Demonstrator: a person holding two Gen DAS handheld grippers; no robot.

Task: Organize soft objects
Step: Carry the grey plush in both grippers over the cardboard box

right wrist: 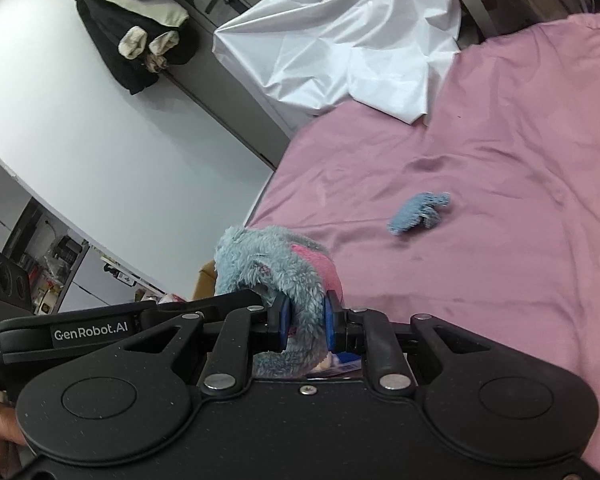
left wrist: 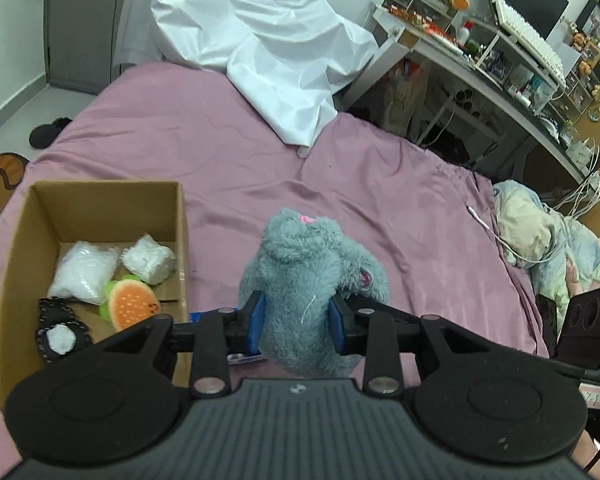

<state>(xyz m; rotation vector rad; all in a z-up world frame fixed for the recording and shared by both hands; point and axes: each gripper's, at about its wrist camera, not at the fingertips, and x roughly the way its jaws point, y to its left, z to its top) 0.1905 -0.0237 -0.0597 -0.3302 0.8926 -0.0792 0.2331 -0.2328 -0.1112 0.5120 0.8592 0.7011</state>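
A grey fluffy plush toy [left wrist: 312,280] with pink patches is held up over the pink bed sheet [left wrist: 220,140]. My left gripper [left wrist: 298,326] is shut on its body, blue pads pressed into the fur. My right gripper [right wrist: 305,324] is shut on another part of the same plush toy [right wrist: 276,268], beside a pink ear patch. A cardboard box [left wrist: 100,208] stands open on the bed to the left of the left gripper; inside lie white stuffing bags [left wrist: 84,266], an orange-and-green plush slice [left wrist: 134,304] and a black item. A small blue cloth [right wrist: 420,212] lies apart on the sheet.
A crumpled white sheet [left wrist: 268,40] covers the far end of the bed. A cluttered desk [left wrist: 500,52] runs along the right side, with a patterned quilt [left wrist: 540,232] below it. Dark clothes [right wrist: 132,20] hang on the wall by a door.
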